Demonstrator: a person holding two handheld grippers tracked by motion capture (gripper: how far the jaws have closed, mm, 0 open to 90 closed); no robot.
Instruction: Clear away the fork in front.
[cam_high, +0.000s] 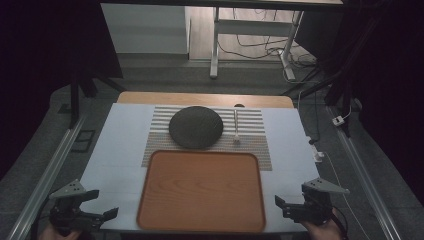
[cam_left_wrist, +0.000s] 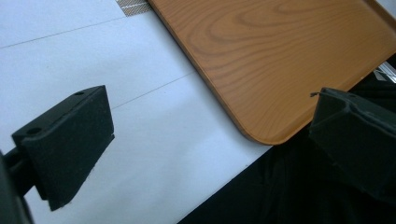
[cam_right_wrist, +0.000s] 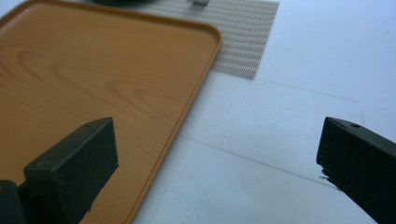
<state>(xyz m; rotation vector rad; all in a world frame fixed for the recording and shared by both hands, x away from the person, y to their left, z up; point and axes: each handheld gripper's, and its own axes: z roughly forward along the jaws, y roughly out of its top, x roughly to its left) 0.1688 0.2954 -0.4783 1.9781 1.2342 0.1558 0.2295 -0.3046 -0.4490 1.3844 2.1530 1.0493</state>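
An empty wooden tray (cam_high: 202, 192) lies on the white table (cam_high: 115, 150) near its front edge. Behind it a dark round plate (cam_high: 195, 126) and a pale spoon-like utensil (cam_high: 236, 127) rest on a striped placemat (cam_high: 255, 142). My left gripper (cam_high: 97, 204) hovers at the front left corner, open with nothing between its jaws. My right gripper (cam_high: 280, 204) is at the front right, also open and empty. In the left gripper view the tray (cam_left_wrist: 280, 51) has its near corner between the wide jaws. The right gripper view has the tray (cam_right_wrist: 93, 79) at left and the placemat (cam_right_wrist: 243, 37) beyond.
The table's front edge (cam_left_wrist: 219, 186) runs close under the left gripper. Metal rails (cam_high: 50, 170) flank the table on both sides. Cables (cam_high: 320, 150) lie at the right edge, and a desk frame (cam_high: 215, 45) stands on the floor behind.
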